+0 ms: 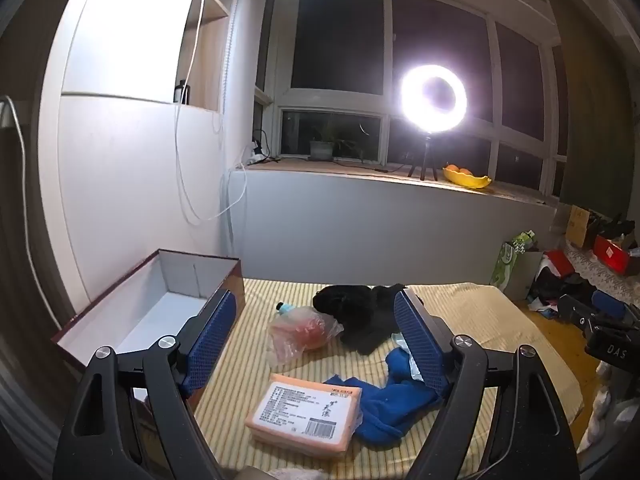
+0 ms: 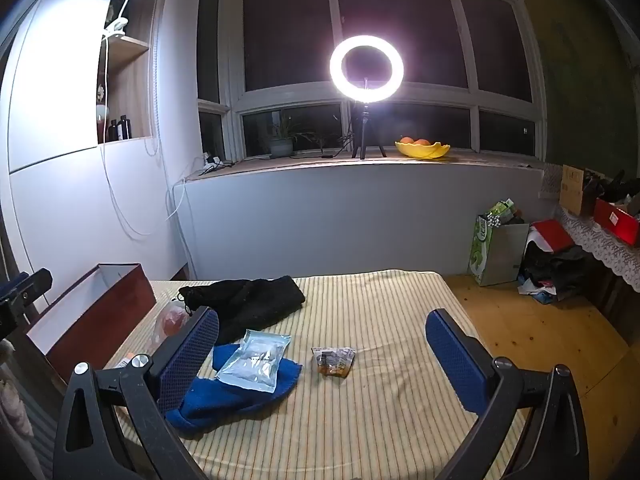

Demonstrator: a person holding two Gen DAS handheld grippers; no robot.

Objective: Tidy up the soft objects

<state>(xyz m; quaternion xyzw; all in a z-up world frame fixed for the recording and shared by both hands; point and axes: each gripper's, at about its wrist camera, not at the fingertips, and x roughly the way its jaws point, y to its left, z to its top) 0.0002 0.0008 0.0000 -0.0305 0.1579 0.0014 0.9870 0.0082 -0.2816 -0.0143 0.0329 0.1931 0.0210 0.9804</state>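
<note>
Blue cloth (image 2: 240, 392) beside right gripper's (image 2: 324, 360) left fingers (image 2: 188, 360)

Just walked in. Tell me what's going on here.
A person is holding a two-finger gripper in each hand above a striped mat, sorting soft items. Both the left gripper and right gripper are open and hold nothing. An open box on the left looks empty. Still lying on the mat: a black cloth, a blue cloth with a clear packet on it, an orange pack, a plastic bag and a small wrapper.
</note>
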